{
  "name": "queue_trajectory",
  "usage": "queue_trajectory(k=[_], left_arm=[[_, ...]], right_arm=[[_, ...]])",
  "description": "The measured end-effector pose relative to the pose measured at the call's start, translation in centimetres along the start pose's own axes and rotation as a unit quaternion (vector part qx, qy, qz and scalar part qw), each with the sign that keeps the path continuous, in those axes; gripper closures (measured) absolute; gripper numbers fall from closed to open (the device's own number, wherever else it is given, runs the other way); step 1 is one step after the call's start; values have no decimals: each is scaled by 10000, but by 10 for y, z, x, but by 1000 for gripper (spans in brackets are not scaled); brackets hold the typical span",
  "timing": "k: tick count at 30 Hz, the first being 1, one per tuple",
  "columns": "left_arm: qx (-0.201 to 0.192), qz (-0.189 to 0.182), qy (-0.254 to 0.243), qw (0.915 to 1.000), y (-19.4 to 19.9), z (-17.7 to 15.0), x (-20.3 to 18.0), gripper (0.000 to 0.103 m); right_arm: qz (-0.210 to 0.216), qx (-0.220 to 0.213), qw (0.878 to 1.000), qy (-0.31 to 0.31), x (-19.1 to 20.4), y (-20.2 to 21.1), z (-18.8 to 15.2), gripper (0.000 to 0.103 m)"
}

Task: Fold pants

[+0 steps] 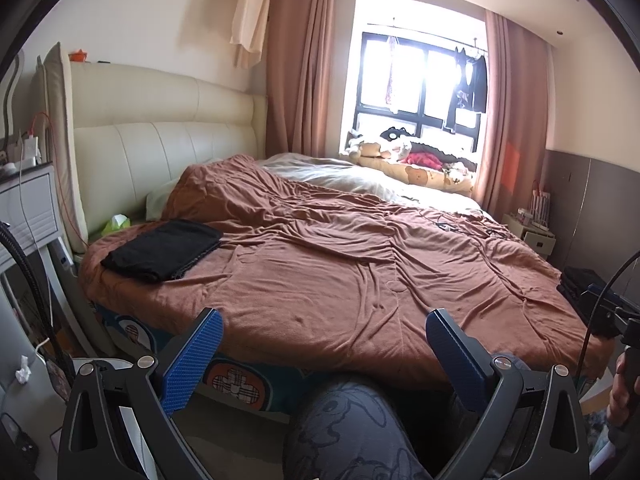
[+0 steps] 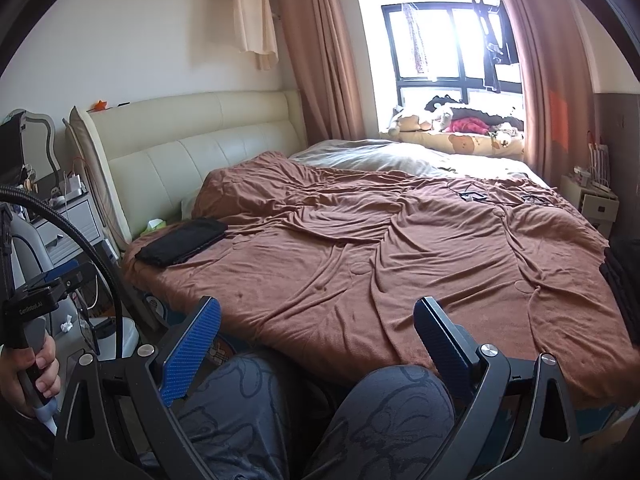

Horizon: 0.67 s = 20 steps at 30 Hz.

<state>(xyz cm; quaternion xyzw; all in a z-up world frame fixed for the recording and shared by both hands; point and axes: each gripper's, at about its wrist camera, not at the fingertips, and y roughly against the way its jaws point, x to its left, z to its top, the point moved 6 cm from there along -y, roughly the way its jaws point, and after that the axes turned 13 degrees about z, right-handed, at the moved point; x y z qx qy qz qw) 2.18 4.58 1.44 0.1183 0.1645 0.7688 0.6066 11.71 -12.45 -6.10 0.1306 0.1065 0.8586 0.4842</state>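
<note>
A folded black pair of pants (image 1: 162,249) lies flat on the near left corner of the brown bedspread (image 1: 340,272); it also shows in the right wrist view (image 2: 182,241). A stack of dark folded clothes (image 1: 576,282) sits at the bed's right edge, seen as well in the right wrist view (image 2: 624,280). My left gripper (image 1: 323,334) is open and empty, held off the bed's front edge above the person's knee. My right gripper (image 2: 318,322) is open and empty, also in front of the bed above the knees.
A cream padded headboard (image 1: 160,128) stands at the left. A grey nightstand (image 1: 24,208) with cables is at far left. A window seat with plush toys (image 1: 408,152) is at the back. A small bedside cabinet (image 1: 532,234) stands at the right. Cables lie on the bedspread (image 2: 472,196).
</note>
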Motion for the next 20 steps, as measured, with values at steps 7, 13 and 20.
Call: queue_trajectory(k=[7,13,20], left_arm=[[-150,104,41,9998,13,1,1,1],[-178,0,75,9998,21,-1,1,1],[-341,-52,82,9994,37,-3,5,1]], right_arm=[[-62,17,10000,50,5,5,-2,6],[-102,11,9999,113,10,12,-2,6],[-131,34,9998,135,17,16,-4,6]])
